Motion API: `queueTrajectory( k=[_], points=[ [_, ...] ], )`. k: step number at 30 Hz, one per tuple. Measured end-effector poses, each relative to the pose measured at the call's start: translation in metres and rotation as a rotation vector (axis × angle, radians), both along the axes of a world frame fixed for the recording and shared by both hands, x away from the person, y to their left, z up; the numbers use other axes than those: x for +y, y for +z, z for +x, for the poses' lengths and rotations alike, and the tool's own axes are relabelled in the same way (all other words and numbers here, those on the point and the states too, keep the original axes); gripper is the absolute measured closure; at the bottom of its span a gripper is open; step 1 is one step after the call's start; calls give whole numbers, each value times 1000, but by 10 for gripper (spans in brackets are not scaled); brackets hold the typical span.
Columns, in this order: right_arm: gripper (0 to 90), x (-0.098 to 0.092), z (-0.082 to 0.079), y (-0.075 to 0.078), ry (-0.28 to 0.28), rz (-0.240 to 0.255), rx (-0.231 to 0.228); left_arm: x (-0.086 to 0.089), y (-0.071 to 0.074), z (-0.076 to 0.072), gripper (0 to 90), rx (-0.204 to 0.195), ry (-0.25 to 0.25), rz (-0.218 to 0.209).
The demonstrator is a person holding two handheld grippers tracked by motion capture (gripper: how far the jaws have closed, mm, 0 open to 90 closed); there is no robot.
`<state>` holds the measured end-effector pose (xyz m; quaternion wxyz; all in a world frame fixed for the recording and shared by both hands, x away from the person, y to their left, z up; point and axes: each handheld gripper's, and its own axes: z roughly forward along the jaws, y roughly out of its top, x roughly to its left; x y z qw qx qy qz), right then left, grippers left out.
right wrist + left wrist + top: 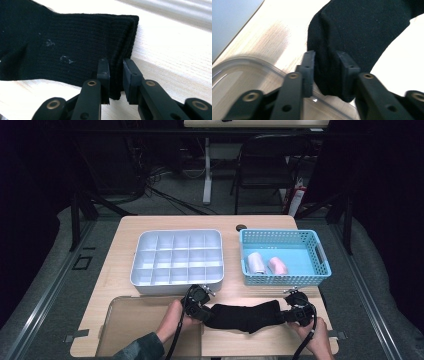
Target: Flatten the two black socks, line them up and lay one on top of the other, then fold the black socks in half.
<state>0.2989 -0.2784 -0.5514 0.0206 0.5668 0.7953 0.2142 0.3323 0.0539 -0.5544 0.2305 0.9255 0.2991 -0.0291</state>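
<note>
The surface [125, 227] is a light wooden top with rounded corners, seen whole from the high view. A white divided tray [177, 257] sits on its left half, its compartments in rows. To the right of that, just apart from it, stands a blue basket [283, 256] with slotted walls. A small dark round disc [242, 227] lies at the far edge between the two. On the near left corner rests a clear plastic lid [135, 327], flat on the wood. A black sock [245, 316] lies stretched across the near edge, to the right of the lid.
</note>
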Motion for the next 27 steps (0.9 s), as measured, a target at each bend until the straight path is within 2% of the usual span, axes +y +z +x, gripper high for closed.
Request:
queueTrajectory(
  k=[1,2,4,5,6,8,9,11,14,20,24,27],
  points=[
    [781,-1,0,0,-7,11,1,1,-1,0,764,-2,3,-7],
    [781,-2,0,1,1,-3,2,1,-1,0,779,1,6,-13],
    [782,-2,0,1,-9,14,-3,0,-1,-1,796,-3,8,-18],
    [782,-3,1,2,-5,1,1,-1,-2,-1,800,-7,9,-23],
    [782,-4,1,2,-13,16,-9,-1,-2,-1,802,-11,7,-26],
    [781,-6,1,4,-13,4,-10,-2,-3,-2,804,-16,14,-36],
    [780,-6,1,5,-15,20,-20,-2,-3,-2,804,-14,17,-43],
    [779,-7,0,8,-23,18,-25,-2,-3,-2,805,-15,22,-48],
    [776,-8,-1,13,-22,36,-47,-1,-4,-1,804,-8,25,-59],
    [775,-10,-4,22,-13,82,-51,-2,-5,-1,804,-12,32,-69],
    [775,-11,-6,27,-4,124,-70,-2,-5,-1,802,-12,38,-76],
    [774,-9,-7,32,9,135,-81,-1,-5,-1,802,-15,39,-77]
  ],
)
